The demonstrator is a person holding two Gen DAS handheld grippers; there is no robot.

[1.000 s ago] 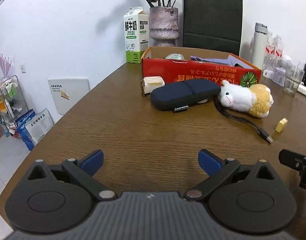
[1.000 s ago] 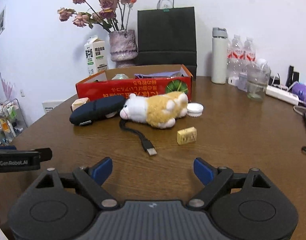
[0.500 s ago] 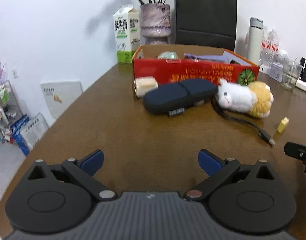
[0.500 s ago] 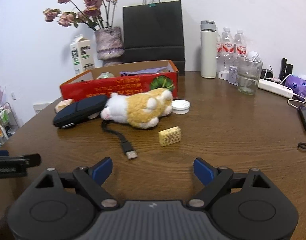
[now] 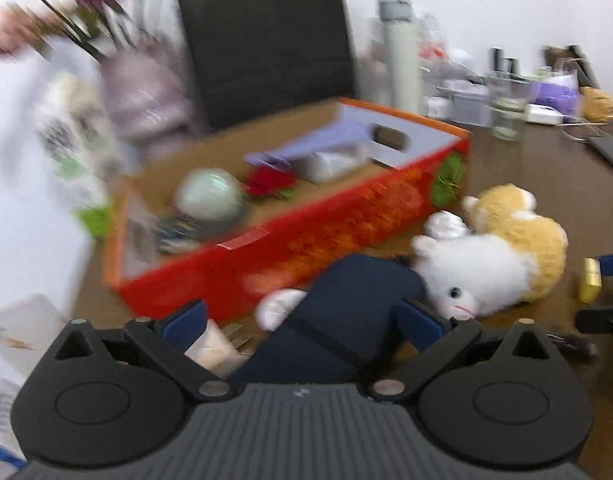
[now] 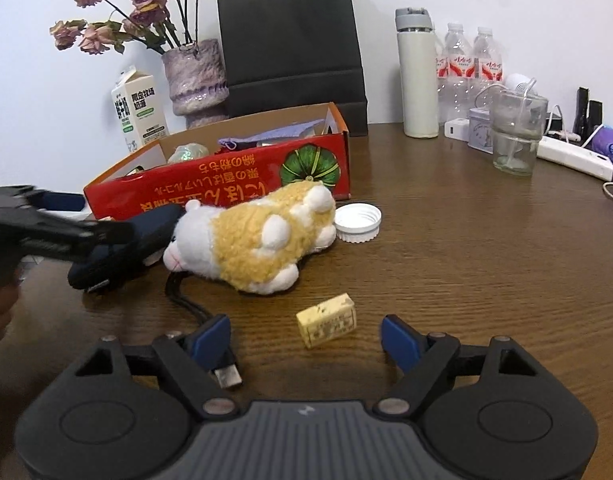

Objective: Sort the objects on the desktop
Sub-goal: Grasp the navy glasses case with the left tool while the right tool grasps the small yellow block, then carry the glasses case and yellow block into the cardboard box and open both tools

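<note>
Blurred red box [image 5: 290, 240] behind navy case [image 5: 346, 320]

Brown wooden table [image 6: 466, 264], red box [image 6: 226, 176], plush toy [image 6: 258, 240], yellow block [image 6: 326, 320], white cap [image 6: 357, 222], dark case [image 5: 346, 320]

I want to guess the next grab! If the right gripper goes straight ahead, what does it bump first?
Probably the yellow block: it lies just ahead between the right gripper's open fingers.

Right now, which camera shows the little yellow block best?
The right wrist view: the yellow block lies sharp and whole, just ahead of the open right gripper. The left wrist view catches it only blurred at its right edge.
</note>
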